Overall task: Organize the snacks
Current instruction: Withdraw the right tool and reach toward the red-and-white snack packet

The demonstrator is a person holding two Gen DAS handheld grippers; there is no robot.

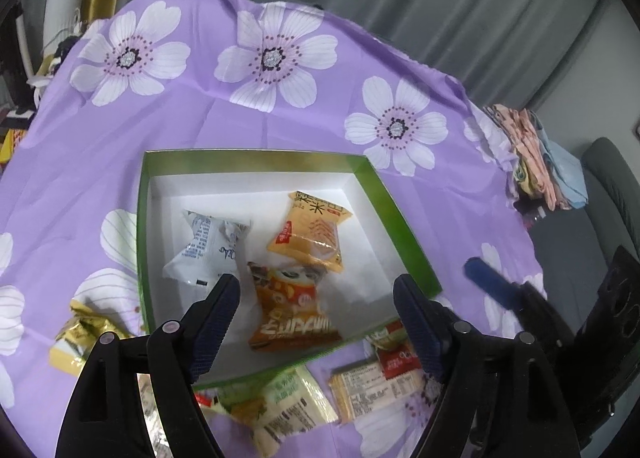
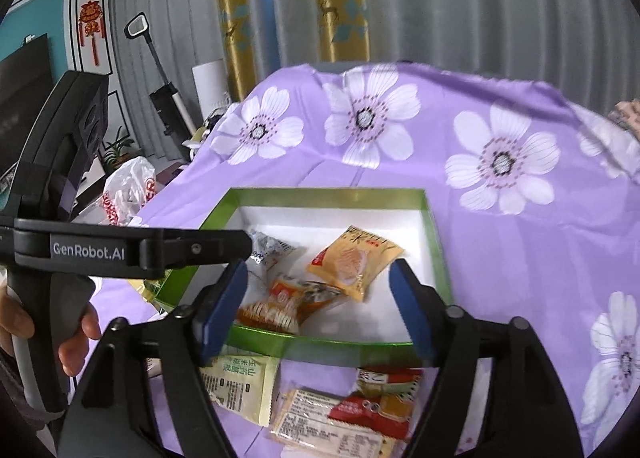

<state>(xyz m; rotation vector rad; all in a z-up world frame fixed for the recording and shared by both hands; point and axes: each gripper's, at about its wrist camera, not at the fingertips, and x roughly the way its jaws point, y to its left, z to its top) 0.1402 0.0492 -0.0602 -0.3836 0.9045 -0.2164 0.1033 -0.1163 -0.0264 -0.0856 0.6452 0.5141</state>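
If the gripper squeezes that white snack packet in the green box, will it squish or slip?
The white snack packet looks puffy and crinkled, so it would probably squish and crackle. Its film looks shiny, so it may slip a little between the fingers. It seems light for its size, and lying flat in the green box, it is unlikely to roll.

left gripper (image 1: 316, 294) at lower centre of its view, jaws wide apart and empty, right gripper (image 2: 318, 278) likewise, a hand (image 2: 48, 326) at lower left gripping the left handle
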